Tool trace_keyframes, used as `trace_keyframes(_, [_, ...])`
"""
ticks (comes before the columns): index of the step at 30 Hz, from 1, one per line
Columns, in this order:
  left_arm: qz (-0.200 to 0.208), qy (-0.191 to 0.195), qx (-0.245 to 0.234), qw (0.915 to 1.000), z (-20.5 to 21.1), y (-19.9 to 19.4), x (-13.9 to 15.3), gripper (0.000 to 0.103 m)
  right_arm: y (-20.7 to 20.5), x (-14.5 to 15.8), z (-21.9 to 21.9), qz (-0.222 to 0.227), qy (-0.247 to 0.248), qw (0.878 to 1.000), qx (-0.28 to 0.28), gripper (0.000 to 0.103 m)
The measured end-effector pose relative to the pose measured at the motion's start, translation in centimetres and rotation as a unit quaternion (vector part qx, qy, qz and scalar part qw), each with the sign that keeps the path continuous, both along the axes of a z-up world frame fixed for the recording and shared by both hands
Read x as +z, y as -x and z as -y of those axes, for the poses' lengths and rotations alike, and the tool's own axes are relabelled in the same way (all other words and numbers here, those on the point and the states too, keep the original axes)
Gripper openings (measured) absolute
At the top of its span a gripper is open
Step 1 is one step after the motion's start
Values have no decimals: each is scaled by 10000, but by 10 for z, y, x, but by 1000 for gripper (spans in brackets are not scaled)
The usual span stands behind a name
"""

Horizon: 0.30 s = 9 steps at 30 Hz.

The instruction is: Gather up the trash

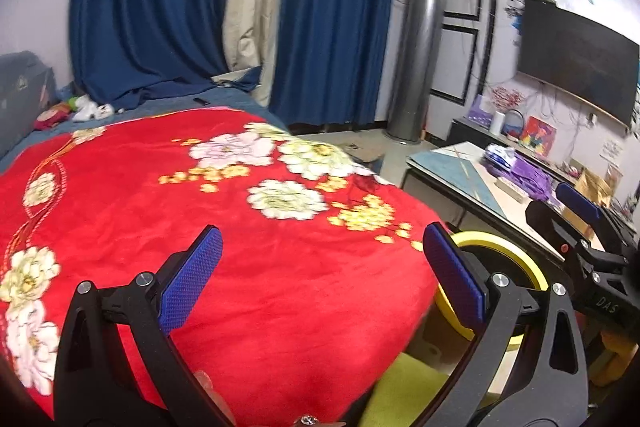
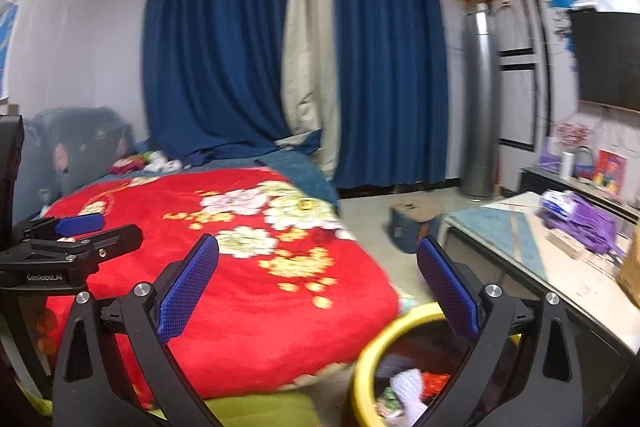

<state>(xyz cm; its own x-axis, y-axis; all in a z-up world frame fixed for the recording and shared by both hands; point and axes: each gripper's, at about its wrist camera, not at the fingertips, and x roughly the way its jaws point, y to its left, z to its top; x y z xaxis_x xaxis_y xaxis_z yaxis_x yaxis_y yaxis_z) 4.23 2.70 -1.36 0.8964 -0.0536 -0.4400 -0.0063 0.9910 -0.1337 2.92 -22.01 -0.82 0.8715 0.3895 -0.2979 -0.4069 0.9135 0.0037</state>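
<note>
A yellow-rimmed trash bin stands on the floor at the bed's near right corner, with crumpled wrappers and paper inside. It also shows in the left wrist view, partly hidden behind the fingers. My left gripper is open and empty above the red floral blanket. My right gripper is open and empty above the bed's edge and the bin. The right gripper also shows in the left wrist view, and the left gripper in the right wrist view.
A low table with purple bags stands to the right. A blue stool or box sits on the floor. Small items lie at the bed's far end by blue curtains. A TV hangs on the right wall.
</note>
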Motion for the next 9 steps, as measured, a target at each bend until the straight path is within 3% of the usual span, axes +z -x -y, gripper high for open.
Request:
trace_keyframes(3, [-373, 77, 669, 9970, -59, 4, -2, 92, -9, 9, -45, -150, 79, 9983, 549, 97])
trace_keyframes(5, [-649, 112, 1264, 9898, -103, 10, -8, 92, -16, 11, -90, -331, 281, 9927, 1124, 97])
trace_keyframes(8, [-1092, 197, 2473, 9626, -196, 32, -22, 92, -29, 2, -189, -1194, 374, 9720, 1989, 97])
trace_keyframes(9, [-1297, 261, 2945, 9464, -231, 43, -29, 92, -32, -3, -217, -1425, 446, 9638, 2210, 97])
